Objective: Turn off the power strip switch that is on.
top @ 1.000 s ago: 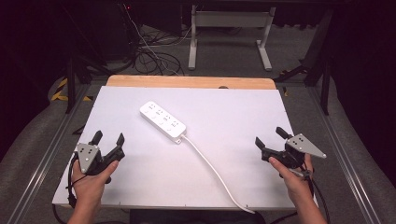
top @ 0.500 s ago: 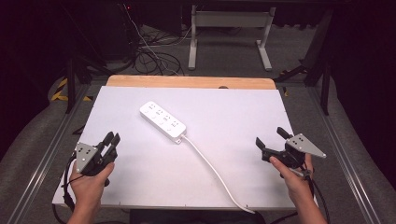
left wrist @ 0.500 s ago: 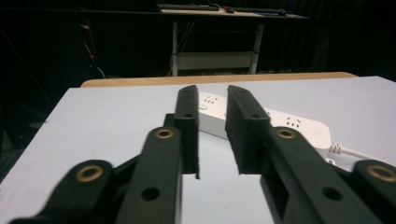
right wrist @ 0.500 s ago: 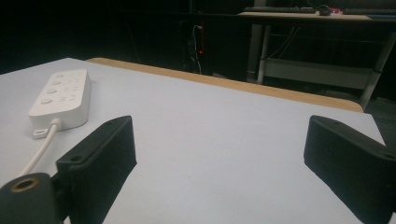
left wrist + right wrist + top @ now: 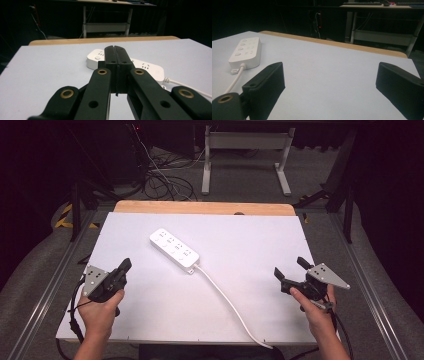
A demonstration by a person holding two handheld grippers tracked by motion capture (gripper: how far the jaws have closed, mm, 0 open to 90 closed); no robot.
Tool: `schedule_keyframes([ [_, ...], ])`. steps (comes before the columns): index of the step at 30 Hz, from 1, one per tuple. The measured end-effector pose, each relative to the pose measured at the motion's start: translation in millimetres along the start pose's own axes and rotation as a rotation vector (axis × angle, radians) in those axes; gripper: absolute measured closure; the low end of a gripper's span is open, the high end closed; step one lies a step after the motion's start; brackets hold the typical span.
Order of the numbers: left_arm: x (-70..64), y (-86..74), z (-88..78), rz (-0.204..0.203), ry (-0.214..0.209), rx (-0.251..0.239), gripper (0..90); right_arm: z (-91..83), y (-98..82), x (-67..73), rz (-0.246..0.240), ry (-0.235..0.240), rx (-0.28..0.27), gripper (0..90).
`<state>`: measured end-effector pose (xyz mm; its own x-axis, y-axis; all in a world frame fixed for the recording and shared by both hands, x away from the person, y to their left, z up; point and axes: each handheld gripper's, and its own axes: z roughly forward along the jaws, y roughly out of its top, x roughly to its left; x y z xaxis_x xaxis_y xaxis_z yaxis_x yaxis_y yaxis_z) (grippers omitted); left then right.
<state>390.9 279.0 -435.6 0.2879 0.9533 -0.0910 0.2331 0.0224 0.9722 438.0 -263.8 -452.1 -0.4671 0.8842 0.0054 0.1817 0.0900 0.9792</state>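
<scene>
White power strip point(image 5: 174, 249) lies flat on the table point(image 5: 250, 235), left of centre toward the far side, set on a diagonal with its sockets facing up. Its white cord point(image 5: 227, 302) leaves the near-right end and runs across the white surface to the near edge, right of the middle.

Your left gripper point(image 5: 124, 268) sits over the near-left part of the table, held in your left hand point(image 5: 100, 310), pointing toward the strip but apart from it. In the left gripper view the two black jaws are pressed together tip to tip, nothing between them; the strip point(image 5: 150, 68) lies just beyond their tips.

Your right gripper point(image 5: 290, 268) is at the near-right side, in your right hand point(image 5: 315, 307), well apart from the strip and to the right of the cord. Its jaws stand wide apart, with bare table between them, holding nothing. In the right gripper view the strip point(image 5: 245, 52) shows far off at the left.

Wooden strip point(image 5: 200, 207) edges the table's far side.
</scene>
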Motion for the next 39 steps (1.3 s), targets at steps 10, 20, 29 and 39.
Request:
schedule_keyframes([
  [10, -9.9, 20.0, 17.3, 0.054, -0.049, 0.059, 90.0, 1.2, -0.5, 1.1, 0.002, 0.016, 0.004, 8.4],
  [20, -35.3, 38.2, 46.6, 0.132, -0.135, 0.131, 90.0, 0.9, -2.2, 0.6, -0.001, 0.013, 0.015, 8.4],
  [29, -58.4, 42.6, 77.3, 0.189, -0.186, 0.233, 90.0, 0.1, -2.8, -0.3, 0.006, 0.012, 0.016, 8.4],
  [39, -83.1, 49.1, 121.8, 0.300, -0.197, 0.422, 90.0, 2.8, -2.6, 0.2, 0.004, 0.022, 0.016, 8.4],
])
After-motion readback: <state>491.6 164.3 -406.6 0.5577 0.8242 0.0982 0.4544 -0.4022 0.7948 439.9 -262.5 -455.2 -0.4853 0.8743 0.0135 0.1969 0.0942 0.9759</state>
